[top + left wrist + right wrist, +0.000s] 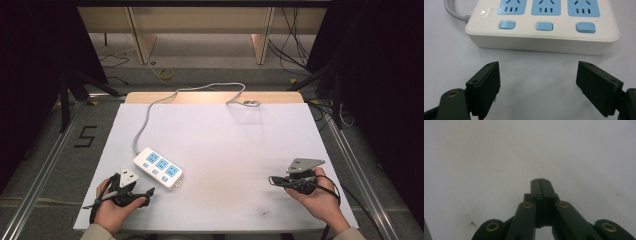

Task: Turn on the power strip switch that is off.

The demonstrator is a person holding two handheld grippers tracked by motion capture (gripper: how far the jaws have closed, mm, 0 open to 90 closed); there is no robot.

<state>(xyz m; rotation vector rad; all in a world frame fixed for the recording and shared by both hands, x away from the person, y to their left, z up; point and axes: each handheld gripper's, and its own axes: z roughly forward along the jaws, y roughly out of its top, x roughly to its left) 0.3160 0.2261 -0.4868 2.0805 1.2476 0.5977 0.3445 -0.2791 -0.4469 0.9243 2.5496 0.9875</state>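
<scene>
A white power strip (pixel 158 168) with three blue sockets and blue switches lies on the white table, left of centre; its grey cable (pixel 146 116) runs to the far edge. My left gripper (pixel 136 192) rests at the front left, just short of the strip, held in a hand. In the left gripper view its jaws stand wide apart and empty, and the power strip (pixel 544 27) lies close ahead of the left gripper (pixel 537 87). My right gripper (pixel 274 180) sits at the front right. In the right gripper view the right gripper (pixel 540 181) has its pads pressed together over bare table.
The white table top (pixel 225 145) has a wooden strip along its far edge. The cable's plug end (pixel 250 103) lies at the back middle. Metal rails run along both sides, with dark stands and floor cables beyond.
</scene>
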